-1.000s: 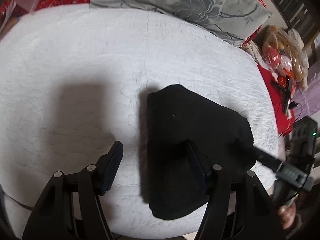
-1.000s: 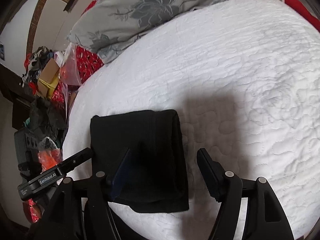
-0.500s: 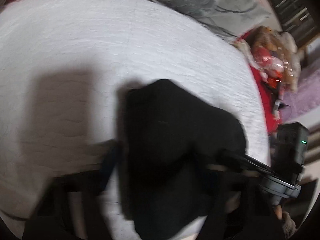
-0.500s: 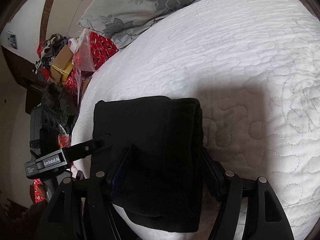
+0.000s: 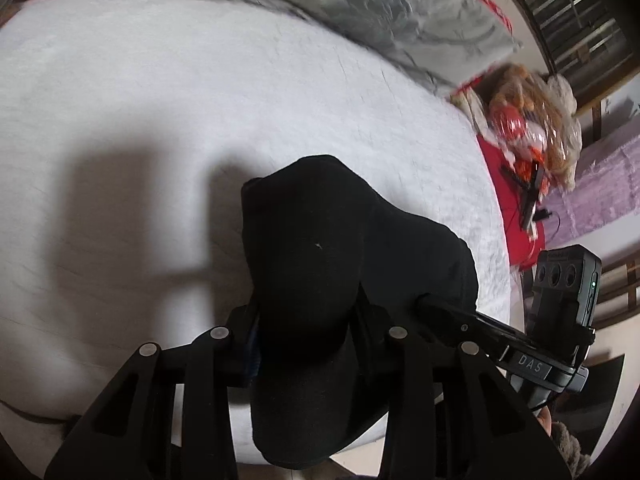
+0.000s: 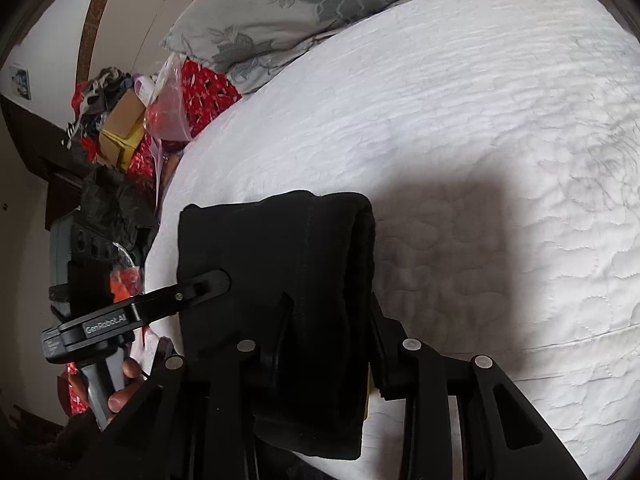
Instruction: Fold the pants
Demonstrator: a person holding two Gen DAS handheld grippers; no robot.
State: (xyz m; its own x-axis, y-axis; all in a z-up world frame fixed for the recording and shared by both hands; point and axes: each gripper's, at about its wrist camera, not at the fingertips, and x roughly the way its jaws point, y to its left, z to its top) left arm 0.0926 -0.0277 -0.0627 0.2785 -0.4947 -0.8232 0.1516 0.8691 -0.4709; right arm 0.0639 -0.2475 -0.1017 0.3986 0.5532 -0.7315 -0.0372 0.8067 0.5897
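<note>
The black pants [image 5: 320, 264] are folded into a thick bundle near the front edge of the white quilted bed [image 5: 140, 100]. My left gripper [image 5: 306, 320] is shut on the bundle's left end, lifting it into a hump. My right gripper [image 6: 326, 332] is shut on the bundle's right folded edge [image 6: 336, 264]. Each gripper shows in the other's view: the right one [image 5: 500, 336] at the pants' right end, the left one [image 6: 152, 308] at their left end. The fingertips are hidden in the cloth.
A grey floral pillow [image 6: 300, 8] lies at the head of the bed. Red bedding, a box and bags [image 6: 128, 128] are piled beside the bed on one side. A wrapped stuffed toy [image 5: 532, 120] and purple cloth [image 5: 600, 184] lie on the other side.
Both grippers have moved forward onto the pants and closed from open to shut on the bundle. The left end of the bundle has bunched upward.
</note>
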